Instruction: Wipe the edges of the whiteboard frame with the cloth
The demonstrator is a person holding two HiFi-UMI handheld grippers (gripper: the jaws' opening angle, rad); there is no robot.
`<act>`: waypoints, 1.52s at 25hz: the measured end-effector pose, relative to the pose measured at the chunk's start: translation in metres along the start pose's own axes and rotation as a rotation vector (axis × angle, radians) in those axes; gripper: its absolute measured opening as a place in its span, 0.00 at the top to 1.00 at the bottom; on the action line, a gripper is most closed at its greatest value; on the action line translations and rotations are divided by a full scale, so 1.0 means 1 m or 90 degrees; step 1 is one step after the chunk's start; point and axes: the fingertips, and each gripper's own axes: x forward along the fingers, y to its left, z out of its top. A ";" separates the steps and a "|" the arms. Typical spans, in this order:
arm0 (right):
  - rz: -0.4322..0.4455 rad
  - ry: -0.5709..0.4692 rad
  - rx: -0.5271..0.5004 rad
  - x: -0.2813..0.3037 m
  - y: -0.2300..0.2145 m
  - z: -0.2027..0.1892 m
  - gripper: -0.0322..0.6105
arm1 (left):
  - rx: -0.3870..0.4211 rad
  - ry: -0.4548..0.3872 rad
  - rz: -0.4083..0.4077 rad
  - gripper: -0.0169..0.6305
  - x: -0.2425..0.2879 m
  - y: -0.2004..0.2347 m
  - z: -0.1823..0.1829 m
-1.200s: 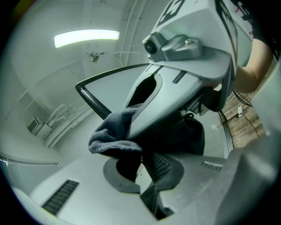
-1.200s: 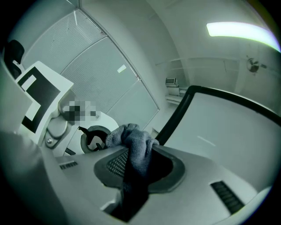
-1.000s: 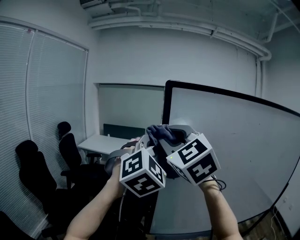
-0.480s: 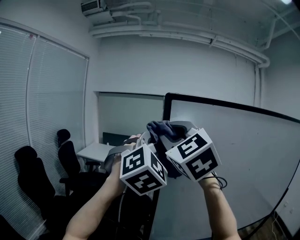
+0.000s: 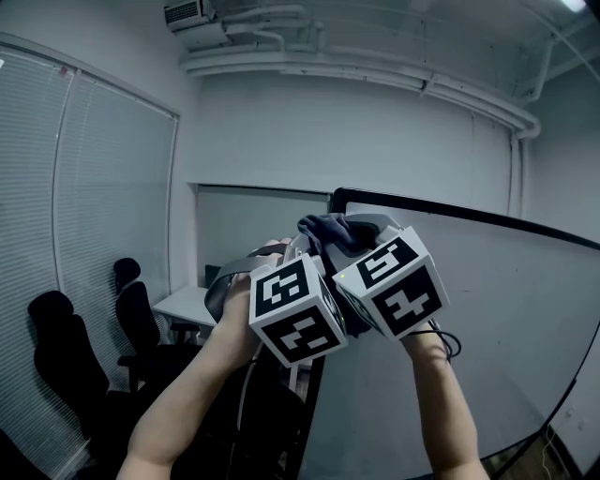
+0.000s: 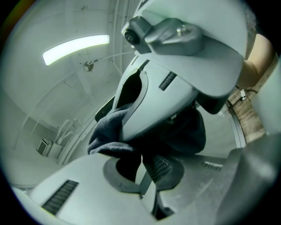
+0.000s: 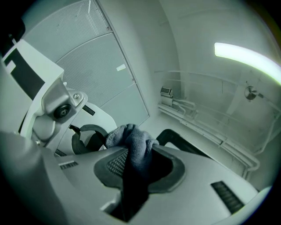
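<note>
A dark blue-grey cloth [image 5: 328,228] is bunched between my two grippers, just in front of the top left corner of the whiteboard's black frame [image 5: 450,211]. My right gripper [image 5: 354,234] is shut on the cloth [image 7: 131,140], which fills its pads and pokes out past the tips; the frame corner [image 7: 175,136] shows right behind it. My left gripper [image 5: 292,251] presses in from the left. In the left gripper view its jaws [image 6: 140,171] look closed on a hanging fold of the cloth [image 6: 109,132], with a thin slit lower down. Both marker cubes face the head camera.
The white board surface [image 5: 487,309] stretches right and down. Left of it are black office chairs [image 5: 56,347], a pale desk [image 5: 187,302] and window blinds [image 5: 84,187]. Pipes and an air unit [image 5: 187,11] run along the ceiling.
Both grippers have risen together with the cloth, from below the frame's top left corner up to its level. The left cube has closed in on the right one.
</note>
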 end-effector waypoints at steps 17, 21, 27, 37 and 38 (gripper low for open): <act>-0.047 -0.047 -0.003 -0.006 -0.027 0.033 0.79 | 0.012 -0.041 0.055 0.95 -0.010 0.039 0.020; -0.040 -0.029 -0.019 -0.003 -0.020 0.026 0.80 | 0.030 -0.026 0.062 0.95 -0.008 0.033 0.014; -0.025 0.005 -0.046 -0.002 -0.008 0.023 0.80 | 0.071 -0.008 0.090 0.95 -0.008 0.028 0.005; 0.033 0.074 -0.083 0.007 0.025 0.007 0.80 | 0.058 0.015 0.070 0.95 -0.008 0.005 -0.023; 0.034 0.078 -0.086 0.008 0.028 0.005 0.80 | 0.057 0.017 0.068 0.95 -0.008 0.002 -0.026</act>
